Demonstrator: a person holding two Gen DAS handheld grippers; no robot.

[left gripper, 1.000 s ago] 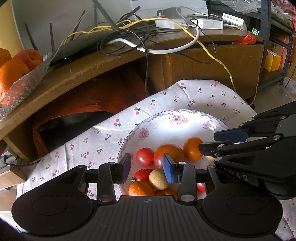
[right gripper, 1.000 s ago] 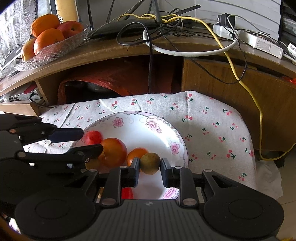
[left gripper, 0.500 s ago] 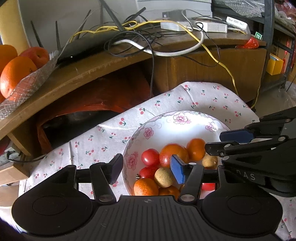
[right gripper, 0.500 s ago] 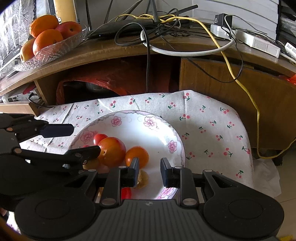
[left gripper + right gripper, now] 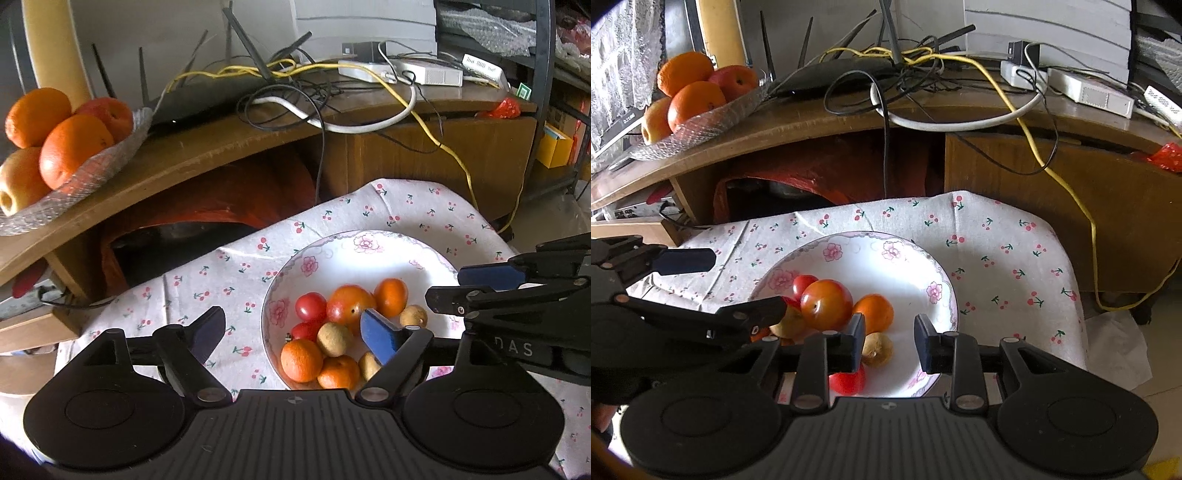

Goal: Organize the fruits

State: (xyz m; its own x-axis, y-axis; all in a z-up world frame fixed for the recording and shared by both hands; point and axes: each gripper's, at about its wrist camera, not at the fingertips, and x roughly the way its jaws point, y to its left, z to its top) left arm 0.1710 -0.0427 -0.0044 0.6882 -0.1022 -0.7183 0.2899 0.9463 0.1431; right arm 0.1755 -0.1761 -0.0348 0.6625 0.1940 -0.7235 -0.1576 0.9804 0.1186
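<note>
A flowered white plate [image 5: 369,243] on a cherry-print cloth holds a large tomato [image 5: 349,302], cherry tomatoes [image 5: 310,306], small mandarins [image 5: 301,360] and brown longans [image 5: 334,339]. My left gripper [image 5: 293,336] hovers over the plate's near left side. Its jaws are opening wide and grip nothing. My right gripper [image 5: 890,343] hangs over the plate's near right part [image 5: 886,266], its jaws opening a little. A brown longan [image 5: 877,349] lies on the plate beside its left finger, free of the pads. The left gripper's fingers [image 5: 687,260] show at the left of the right wrist view.
A glass bowl [image 5: 713,118] of oranges and apples stands on the curved wooden desk [image 5: 820,129] behind. A router and tangled cables [image 5: 886,62] crowd the desk top. A yellow cable [image 5: 1071,192] hangs down at the right. The cloth [image 5: 997,251] drops off at its right edge.
The left jaws spread wide while that gripper rose and drew back from the plate. The right jaws parted slightly and the longan they held now lies on the plate.
</note>
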